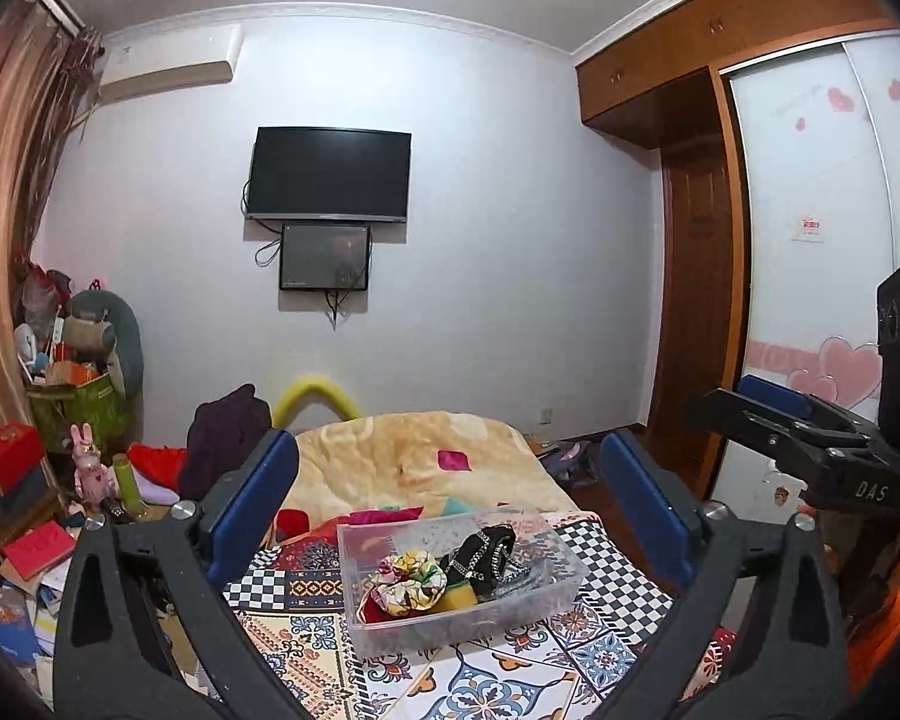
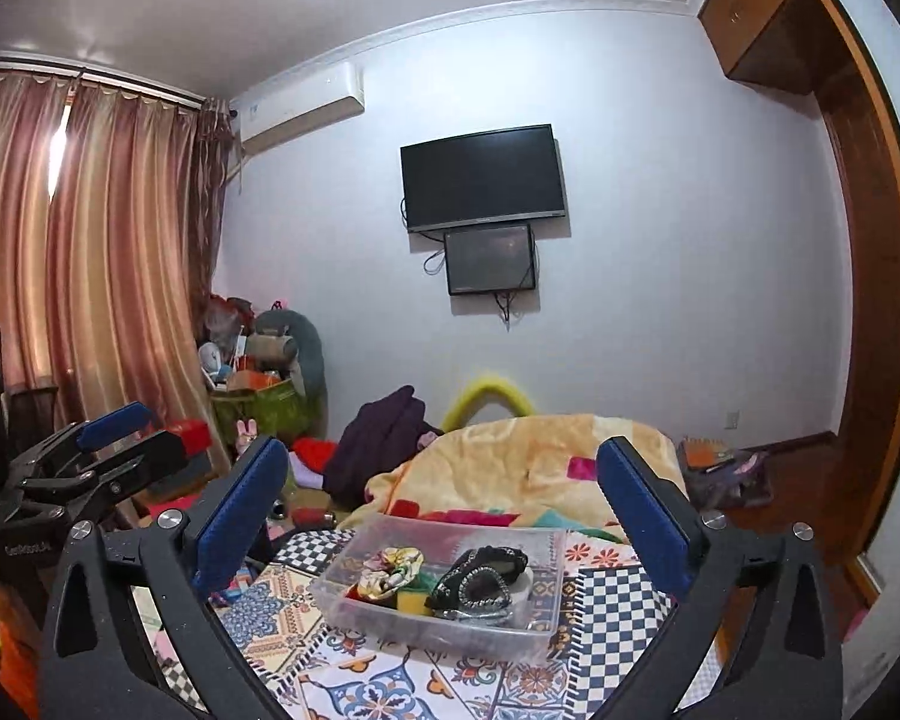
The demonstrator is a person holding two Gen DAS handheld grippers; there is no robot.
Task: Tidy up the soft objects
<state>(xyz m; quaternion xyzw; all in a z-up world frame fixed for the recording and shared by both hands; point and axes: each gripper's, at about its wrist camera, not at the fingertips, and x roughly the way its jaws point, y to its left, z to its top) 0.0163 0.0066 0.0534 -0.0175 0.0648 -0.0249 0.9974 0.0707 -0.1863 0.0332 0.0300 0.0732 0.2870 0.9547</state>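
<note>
Both grippers, left (image 1: 450, 504) and right (image 2: 444, 498), fingers spread wide, nothing held, above clear plastic bin (image 1: 546, 603) of floral scrunchies (image 1: 411, 582) on patterned bedspread (image 1: 306, 630).

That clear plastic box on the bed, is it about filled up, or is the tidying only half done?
Partly done, it seems. The clear box already holds floral scrunchies, a yellow sponge and a black studded piece. Nothing is in hand: the left gripper and right gripper both hover open and empty. Bright pink, red and teal fabrics behind the box still lie loose on the bed, probably next.
</note>
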